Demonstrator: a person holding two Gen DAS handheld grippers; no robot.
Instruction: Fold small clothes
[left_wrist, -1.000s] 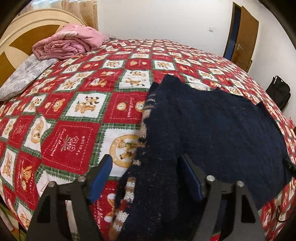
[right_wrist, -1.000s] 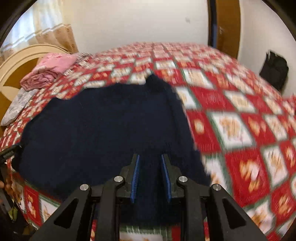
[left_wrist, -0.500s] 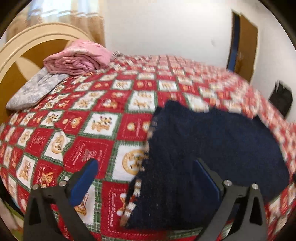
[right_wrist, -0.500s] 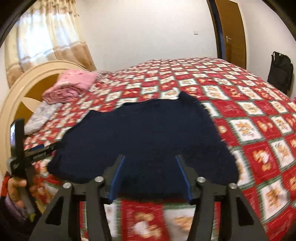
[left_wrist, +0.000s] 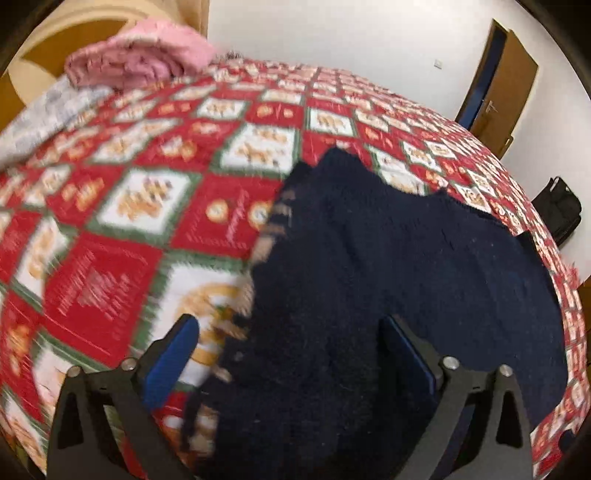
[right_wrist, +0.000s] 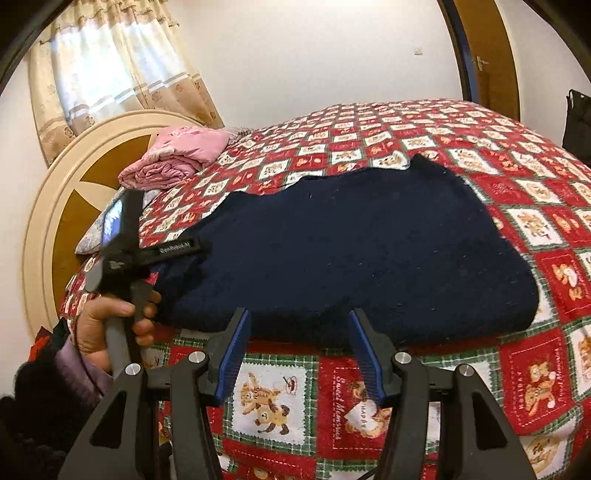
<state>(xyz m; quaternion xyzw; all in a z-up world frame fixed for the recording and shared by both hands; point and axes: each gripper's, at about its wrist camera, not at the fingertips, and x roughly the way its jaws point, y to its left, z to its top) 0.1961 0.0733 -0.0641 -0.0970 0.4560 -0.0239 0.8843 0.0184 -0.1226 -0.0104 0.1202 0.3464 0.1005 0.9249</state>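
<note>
On the left, the left gripper hung with jaws spread wide, pinching nothing, over the patterned edge of the navy sweater. Its jaws had just been opening, then eased in slightly, with only loose knit below them. The sweater lay on the red patchwork quilt as a flat, fairly compact shape, so at least one fold looked done and more seemed left. On the right, the right gripper, clamped on the knit a second before, now stood half open and clear of the near hem.
</note>
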